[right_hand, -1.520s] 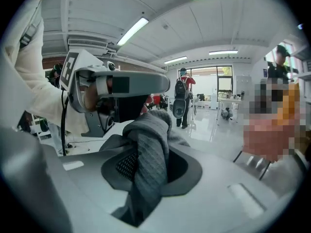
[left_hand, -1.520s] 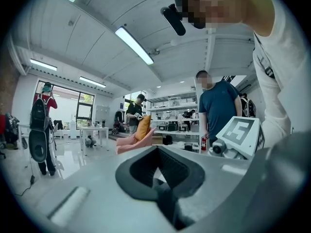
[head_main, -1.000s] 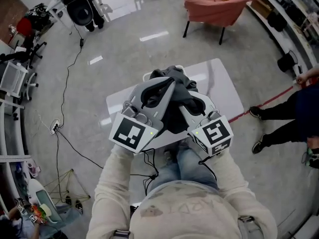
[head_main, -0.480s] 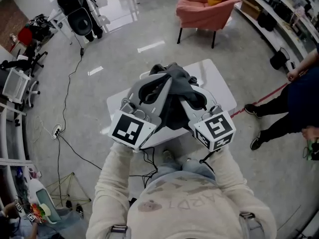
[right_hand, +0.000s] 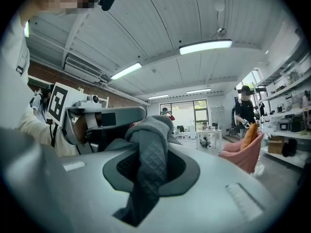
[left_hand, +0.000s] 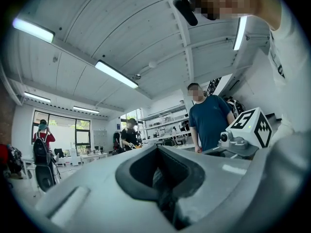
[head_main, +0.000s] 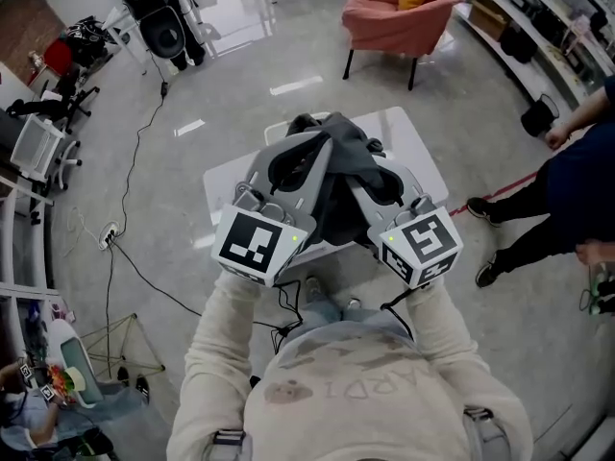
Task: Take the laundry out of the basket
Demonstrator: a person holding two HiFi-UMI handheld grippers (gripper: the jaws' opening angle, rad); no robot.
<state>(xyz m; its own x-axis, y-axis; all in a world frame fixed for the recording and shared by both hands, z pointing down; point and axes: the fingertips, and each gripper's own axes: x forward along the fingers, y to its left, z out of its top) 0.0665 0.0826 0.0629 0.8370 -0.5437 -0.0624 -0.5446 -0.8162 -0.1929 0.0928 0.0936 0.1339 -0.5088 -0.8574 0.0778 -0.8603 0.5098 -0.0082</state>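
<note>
A dark grey garment [head_main: 342, 154] hangs bunched between my two grippers, above the white table [head_main: 423, 157]. My left gripper [head_main: 322, 147] reaches in from the left, shut on a fold of that cloth [left_hand: 158, 179]. My right gripper [head_main: 356, 185] comes in from the right and is shut on the same garment; its quilted grey fabric [right_hand: 150, 149] runs through the jaws. Each gripper's marker cube sits near my chest. A white rim [head_main: 278, 127], possibly the basket, peeks out behind the garment; the rest of it is hidden.
A pink armchair [head_main: 399, 17] stands beyond the table. A person in dark blue [head_main: 577, 171] is close at the right, with a red cord [head_main: 504, 195] on the floor nearby. Black cables [head_main: 125, 257] trail across the floor at left. A black chair [head_main: 159, 12] stands far left.
Both grippers keep their hold on the grey garment and stay nearly in place over the table. The person at the right has stepped further into view.
</note>
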